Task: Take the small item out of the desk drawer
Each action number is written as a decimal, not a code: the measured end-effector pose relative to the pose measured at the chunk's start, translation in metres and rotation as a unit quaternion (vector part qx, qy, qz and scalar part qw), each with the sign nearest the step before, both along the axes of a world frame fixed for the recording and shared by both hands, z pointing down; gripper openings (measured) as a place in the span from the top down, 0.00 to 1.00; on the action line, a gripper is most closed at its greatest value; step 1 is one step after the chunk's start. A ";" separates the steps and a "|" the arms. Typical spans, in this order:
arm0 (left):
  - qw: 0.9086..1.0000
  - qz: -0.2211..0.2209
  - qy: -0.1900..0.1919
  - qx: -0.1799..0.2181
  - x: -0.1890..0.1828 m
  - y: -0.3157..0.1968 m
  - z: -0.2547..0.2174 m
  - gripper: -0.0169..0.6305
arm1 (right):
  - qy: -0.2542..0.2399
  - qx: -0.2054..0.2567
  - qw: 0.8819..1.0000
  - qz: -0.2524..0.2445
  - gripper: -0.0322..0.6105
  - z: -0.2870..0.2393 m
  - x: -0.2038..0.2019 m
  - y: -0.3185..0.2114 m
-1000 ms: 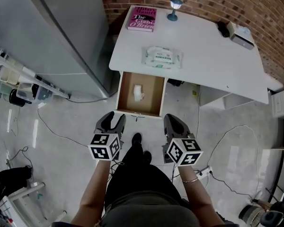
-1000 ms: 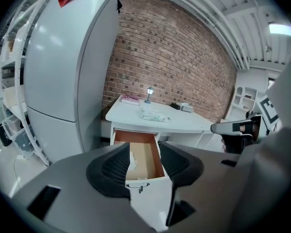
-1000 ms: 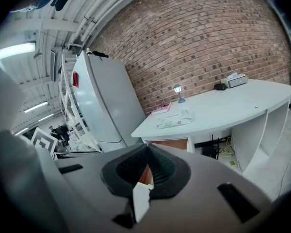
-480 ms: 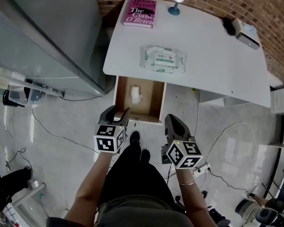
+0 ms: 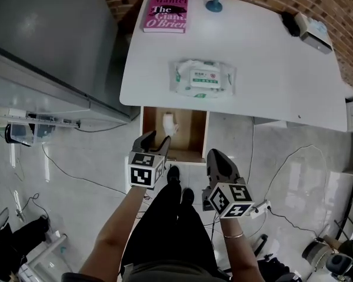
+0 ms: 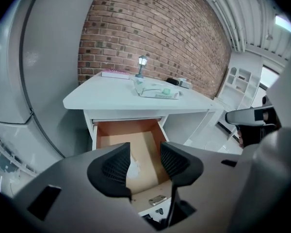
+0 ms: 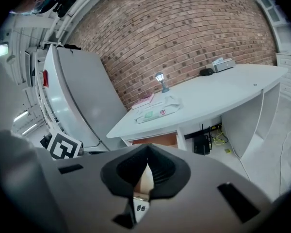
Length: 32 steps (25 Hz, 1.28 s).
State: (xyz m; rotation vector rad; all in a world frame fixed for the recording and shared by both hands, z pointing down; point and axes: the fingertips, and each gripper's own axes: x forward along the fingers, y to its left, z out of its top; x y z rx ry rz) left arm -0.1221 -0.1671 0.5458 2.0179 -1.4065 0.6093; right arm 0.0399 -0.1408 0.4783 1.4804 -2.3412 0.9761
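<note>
Hovering over the open drawer's (image 5: 192, 135) front edge, the left gripper (image 5: 157, 138) gapes wide, empty; the small white item (image 5: 169, 123) lies inside, toward the table (image 5: 270, 69); the right gripper (image 5: 216, 155) is closed, empty.

The pink book (image 5: 166, 12) at the far left corner of the table (image 5: 270, 69) bears white cover print, of which "Hilary" at the top, "The" below it and "O'Brien" at the bottom can be read; the word between the last two is too dark to make out. The wipes pack (image 5: 202, 78) near the front edge carries a green and white label with a small red emblem, its print too small to read. The cubes on the left hand-held gripper (image 5: 156, 141) and the right hand-held gripper (image 5: 219, 157) show black-and-white square markers, patterns rather than letters.
</note>
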 end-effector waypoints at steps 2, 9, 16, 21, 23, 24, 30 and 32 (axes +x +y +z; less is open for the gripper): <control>1.000 0.008 -0.007 -0.003 0.003 -0.007 0.009 0.66 | -0.003 -0.007 1.000 0.007 0.94 0.008 0.002 -0.001; 0.998 0.037 -0.040 -0.023 0.006 -0.032 0.046 0.66 | -0.009 -0.028 0.999 0.019 0.94 0.035 0.002 -0.001; 0.995 0.050 -0.061 -0.058 0.008 -0.043 0.090 0.66 | -0.023 -0.051 0.998 0.038 0.94 0.059 0.008 0.000; 0.992 0.055 -0.081 -0.079 0.007 -0.050 0.115 0.66 | -0.024 -0.064 0.997 0.044 0.94 0.076 0.012 -0.001; 0.991 0.056 -0.084 -0.085 0.006 -0.051 0.123 0.66 | -0.027 -0.070 0.996 0.047 0.94 0.080 0.014 -0.001; 0.991 0.056 -0.085 -0.088 0.006 -0.052 0.127 0.66 | -0.028 -0.072 0.996 0.048 0.94 0.082 0.016 -0.001; 0.988 0.058 -0.098 -0.103 0.003 -0.061 0.149 0.66 | -0.031 -0.076 0.995 0.058 0.94 0.091 0.023 -0.006; 0.987 0.057 -0.102 -0.110 0.001 -0.063 0.156 0.66 | -0.032 -0.078 0.995 0.059 0.94 0.094 0.023 -0.005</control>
